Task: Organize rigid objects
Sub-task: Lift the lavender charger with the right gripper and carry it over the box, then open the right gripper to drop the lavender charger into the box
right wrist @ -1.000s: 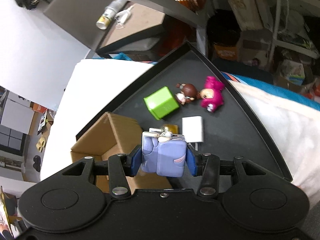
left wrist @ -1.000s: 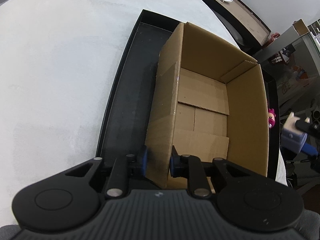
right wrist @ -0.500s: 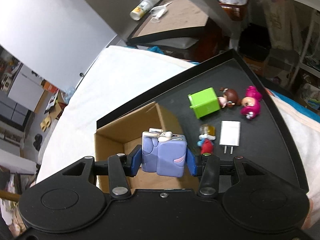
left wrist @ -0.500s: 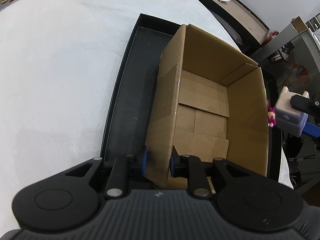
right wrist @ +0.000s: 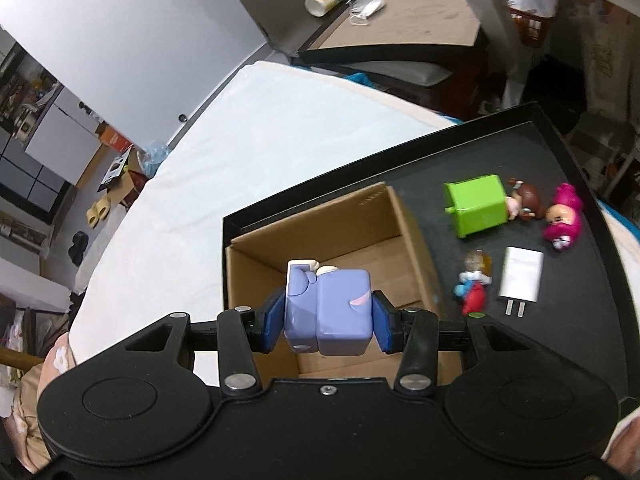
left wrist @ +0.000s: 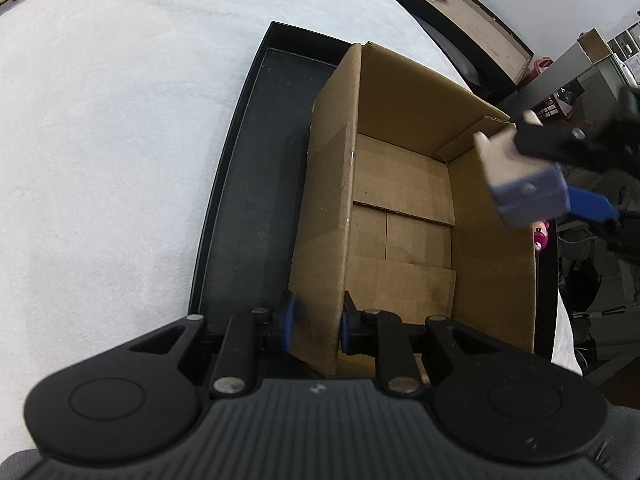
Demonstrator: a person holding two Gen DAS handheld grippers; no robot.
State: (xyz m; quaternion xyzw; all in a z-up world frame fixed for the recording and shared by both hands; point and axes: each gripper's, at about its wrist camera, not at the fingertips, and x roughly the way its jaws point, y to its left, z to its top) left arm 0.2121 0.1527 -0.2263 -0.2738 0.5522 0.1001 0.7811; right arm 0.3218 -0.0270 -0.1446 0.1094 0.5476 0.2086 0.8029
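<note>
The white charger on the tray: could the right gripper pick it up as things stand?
Probably not yet. The right gripper is shut on a purple block; the charger lies uncovered on the tray, though.

Plain brown cardboard box (right wrist: 344, 232) on a black tray (right wrist: 560, 148). Lavender block toy (right wrist: 328, 308) with a pink mark and cream top, between blue-padded black fingers (right wrist: 268, 322). Lime green cube (right wrist: 476, 210); magenta figurine (right wrist: 562, 216); brown-haired figurine (right wrist: 524, 200); red-and-blue figurine (right wrist: 474, 284); white charger (right wrist: 520, 278). White bed cover (left wrist: 120, 140).

Matt corrugated cardboard box (left wrist: 404, 216); glossy plastic purple block (right wrist: 328, 312).
</note>
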